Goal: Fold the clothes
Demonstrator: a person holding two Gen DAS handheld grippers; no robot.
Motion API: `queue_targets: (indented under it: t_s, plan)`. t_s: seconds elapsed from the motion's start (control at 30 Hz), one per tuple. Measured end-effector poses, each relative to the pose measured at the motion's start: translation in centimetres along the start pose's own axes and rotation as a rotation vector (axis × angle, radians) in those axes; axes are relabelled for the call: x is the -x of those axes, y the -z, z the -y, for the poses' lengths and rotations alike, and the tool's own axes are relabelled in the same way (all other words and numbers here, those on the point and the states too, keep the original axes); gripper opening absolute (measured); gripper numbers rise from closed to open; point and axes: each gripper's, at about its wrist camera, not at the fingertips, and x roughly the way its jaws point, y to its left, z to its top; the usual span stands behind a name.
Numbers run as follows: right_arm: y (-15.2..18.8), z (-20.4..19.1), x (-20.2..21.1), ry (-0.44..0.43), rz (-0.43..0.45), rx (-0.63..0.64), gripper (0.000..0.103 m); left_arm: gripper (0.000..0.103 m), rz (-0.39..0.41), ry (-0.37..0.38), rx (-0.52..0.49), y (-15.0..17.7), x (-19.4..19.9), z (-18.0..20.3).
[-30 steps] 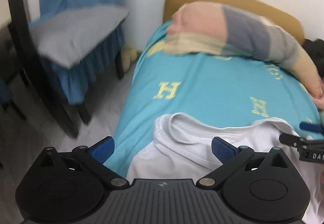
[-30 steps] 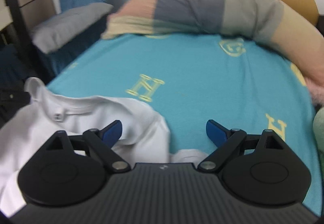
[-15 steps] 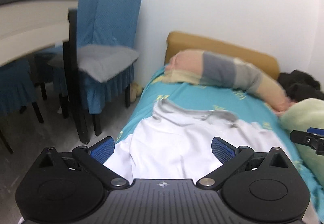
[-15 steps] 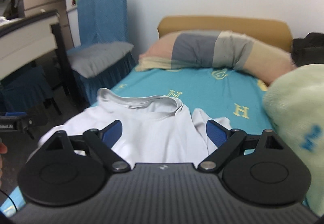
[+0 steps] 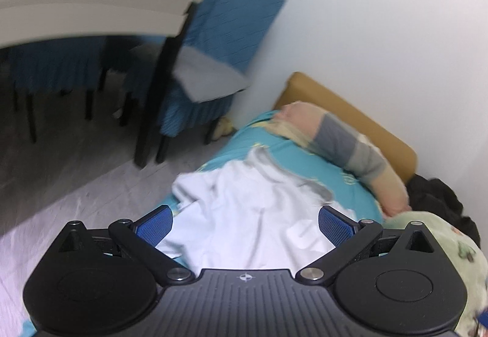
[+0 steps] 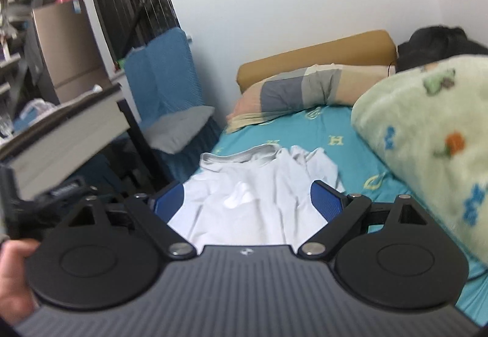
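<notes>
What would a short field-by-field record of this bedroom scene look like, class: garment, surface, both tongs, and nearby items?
garment: white T-shirt, spread out but wrinkled, collar toward the pillow
surface: teal bedsheet with yellow letters
left tongs: open, holding nothing, above the shirt
right tongs: open, holding nothing, above the shirt
pillow: striped, at the headboard
blanket: pale green, right of the shirt
chair: blue cover, grey cushion, beside the bed

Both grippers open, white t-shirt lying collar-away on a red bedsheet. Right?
Not quite: the bedsheet is teal with yellow letters, not red, as the right wrist view shows. The rest holds: the white t-shirt lies with its collar at the far end, and the left gripper and right gripper are both open.
</notes>
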Motion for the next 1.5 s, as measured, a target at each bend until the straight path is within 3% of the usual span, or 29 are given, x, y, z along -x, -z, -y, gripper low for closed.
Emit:
queue_targets:
  t_s: [0.2, 0.33, 0.43, 0.5, 0.6, 0.67, 0.73, 0.8, 0.87, 0.97, 1.03, 1.17, 1.2, 1.23, 1.27, 1.3, 1.37, 1.5]
  plan:
    - [2.6, 0.7, -1.4, 0.092, -0.029, 0.051, 0.091, 0.098, -0.032, -0.058, 0.169, 0.8, -4.1, -5.1]
    - [3.5, 2.6, -3.7, 0.075, -0.069, -0.013, 0.091, 0.094, -0.022, -0.086, 0.297, 0.7, -7.9, -8.6]
    - [3.7, 3.5, -5.2, 0.073, -0.081, -0.056, 0.091, 0.082, -0.013, -0.134, 0.39, 0.7, -11.2, -10.6]
    - [4.0, 3.8, -5.8, 0.107, -0.047, -0.055, 0.091, 0.08, -0.006, -0.168, 0.447, 0.6, -13.5, -11.6]
    - [4.3, 3.9, -7.3, 0.16, -0.025, -0.018, 0.091, 0.068, -0.017, -0.131, 0.544, 0.4, -16.9, -12.8]
    - [4.4, 4.0, -8.5, 0.176, -0.031, -0.009, 0.091, 0.066, -0.027, -0.083, 0.552, 0.1, -18.4, -12.8]
    - [4.6, 4.1, -9.6, 0.174, -0.053, -0.012, 0.091, 0.064, -0.057, -0.055, 0.496, -0.2, -19.8, -12.2]
    - [4.8, 4.2, -10.5, 0.172, -0.072, -0.008, 0.091, 0.046, -0.073, -0.045, 0.424, -0.5, -20.7, -11.3]
    - [5.1, 4.2, -11.3, 0.176, -0.086, 0.006, 0.091, 0.011, -0.102, -0.054, 0.361, -1.0, -21.4, -10.4]
    - [5.5, 3.6, -11.7, 0.231, -0.084, 0.073, 0.091, 0.006, -0.134, -0.074, 0.291, -2.9, -21.8, -9.4]
    - [5.5, 2.9, -11.3, 0.27, -0.042, 0.141, 0.091, 0.006, -0.117, -0.109, 0.218, -5.0, -21.6, -8.6]
    - [5.2, 1.6, -10.3, 0.325, 0.049, 0.256, 0.091, 0.006, -0.004, -0.332, -0.056, -10.4, -19.9, -6.3]
    - [5.2, 1.4, -10.1, 0.329, 0.063, 0.273, 0.091, 0.007, 0.02, -0.362, -0.069, -10.9, -19.5, -6.1]
    - [5.1, 1.4, -10.1, 0.327, 0.064, 0.28, 0.091, 0.015, 0.044, -0.392, -0.083, -11.4, -19.0, -5.9]
    - [5.1, 1.4, -10.1, 0.326, 0.066, 0.288, 0.091, 0.025, 0.064, -0.409, -0.08, -11.8, -18.5, -5.9]
    - [5.1, 1.4, -10.2, 0.325, 0.066, 0.291, 0.091, 0.029, 0.067, -0.387, -0.034, -11.7, -17.8, -6.3]
    - [5.1, 1.6, -10.5, 0.321, 0.05, 0.274, 0.091, 0.053, 0.035, -0.325, 0.061, -10.8, -16.4, -7.4]
    - [5.3, 1.8, -10.7, 0.3, 0.018, 0.237, 0.091, 0.067, -0.096, -0.213, 0.252, -6.8, -13.8, -10.0]
